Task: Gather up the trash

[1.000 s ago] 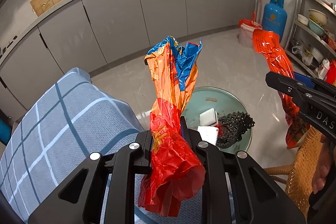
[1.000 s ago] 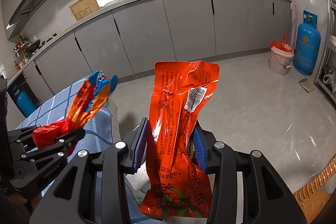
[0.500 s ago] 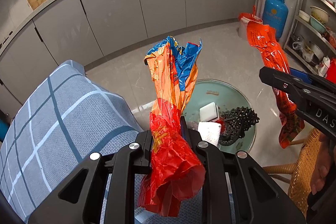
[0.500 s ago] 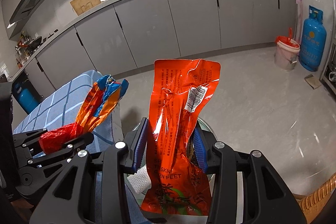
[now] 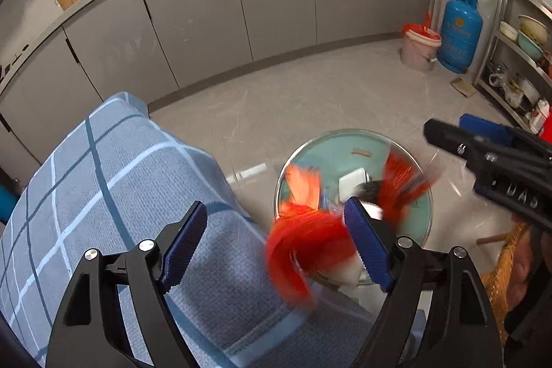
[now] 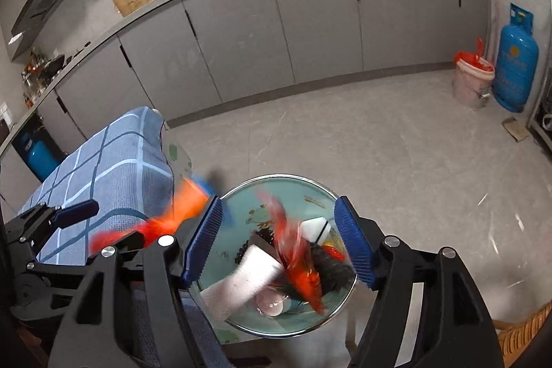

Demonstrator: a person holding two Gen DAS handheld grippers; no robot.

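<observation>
My left gripper (image 5: 276, 245) has its jaws opening, and the red, orange and blue wrapper (image 5: 303, 237) drops as a blur between the pads, touching neither. It falls toward the round teal bin (image 5: 352, 135) on the floor. My right gripper (image 6: 278, 242) is opening too. Its orange packet (image 6: 300, 268) falls blurred into the bin (image 6: 286, 177), free of the pads. Inside the bin lie white blocks (image 6: 252, 268) and a black scrubber (image 6: 331, 266). The right gripper's fingers (image 5: 448, 135) show at the right of the left wrist view.
A table under a blue checked cloth (image 5: 103, 188) stands left of the bin. Grey cabinets (image 6: 310, 23) line the far wall. A blue gas cylinder (image 6: 515, 57) and a bucket with a red bag (image 6: 471, 81) stand far right. A metal rack (image 5: 517, 50) and a wicker chair (image 5: 507, 268) are at the right.
Both grippers have opened and let go of their wrappers. Both wrappers now drop, blurred, toward the bin. The right gripper has sunk a little closer to the bin.
</observation>
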